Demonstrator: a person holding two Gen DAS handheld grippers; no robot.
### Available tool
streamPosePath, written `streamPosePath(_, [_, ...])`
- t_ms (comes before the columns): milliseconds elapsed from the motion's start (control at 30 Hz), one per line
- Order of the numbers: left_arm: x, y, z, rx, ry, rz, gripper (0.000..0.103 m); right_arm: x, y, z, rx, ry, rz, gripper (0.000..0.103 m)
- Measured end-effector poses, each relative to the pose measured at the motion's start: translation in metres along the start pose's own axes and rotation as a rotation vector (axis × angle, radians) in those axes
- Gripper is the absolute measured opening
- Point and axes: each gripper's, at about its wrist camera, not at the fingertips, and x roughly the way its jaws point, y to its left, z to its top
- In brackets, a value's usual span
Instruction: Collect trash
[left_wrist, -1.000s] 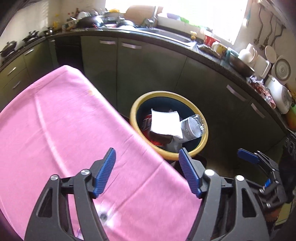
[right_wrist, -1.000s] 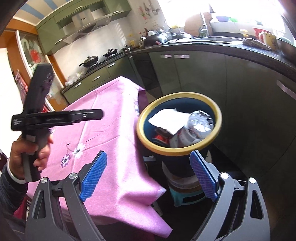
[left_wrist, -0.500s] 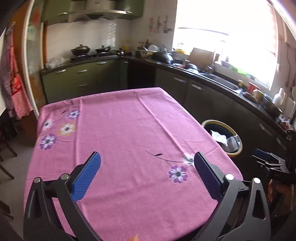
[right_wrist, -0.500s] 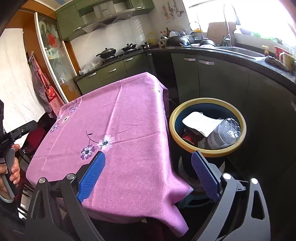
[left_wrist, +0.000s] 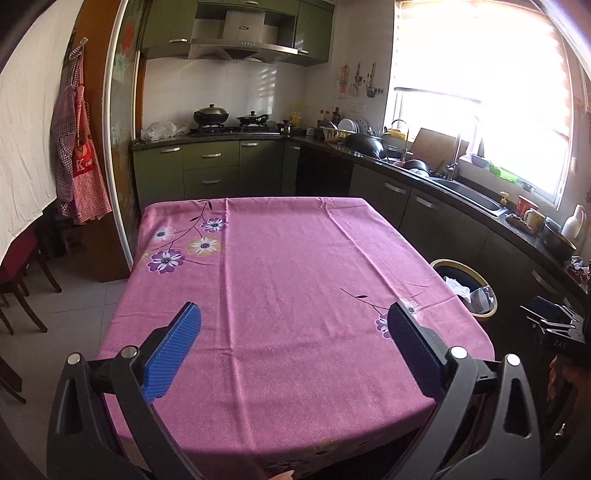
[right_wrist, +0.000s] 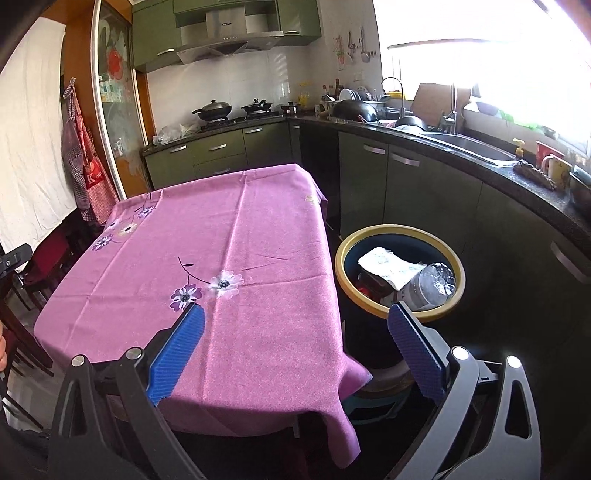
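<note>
I'm seeing green cabinets along the white-tiled wall, bright window glaring at right, grey tiled floor.

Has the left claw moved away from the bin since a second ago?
Yes. The left claw, jaws just opened and empty, has swung off the yellow-rimmed bin, which now sits at the view's right edge, and faces the pink tablecloth.

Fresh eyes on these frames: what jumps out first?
The pink floral tablecloth fills the middle of both views. Beside the table's right edge stands the yellow-rimmed bin, with a white paper and a clear plastic bottle inside. Bright window glare washes out the upper right above the sink counter.
</note>
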Motion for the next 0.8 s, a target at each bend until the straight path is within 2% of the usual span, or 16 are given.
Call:
streamPosePath(200, [-0.014,-0.003,-0.007,0.006,-0.016,0.000,0.096,-0.018,0.002,0.000,-0.017,-0.040,-0.020,0.098])
streamPosePath(800, [-0.024,-0.009,-0.010,0.022,-0.017,-0.005,0.096,-0.031,0.009,0.002,-0.023,-0.060,0.003,0.098])
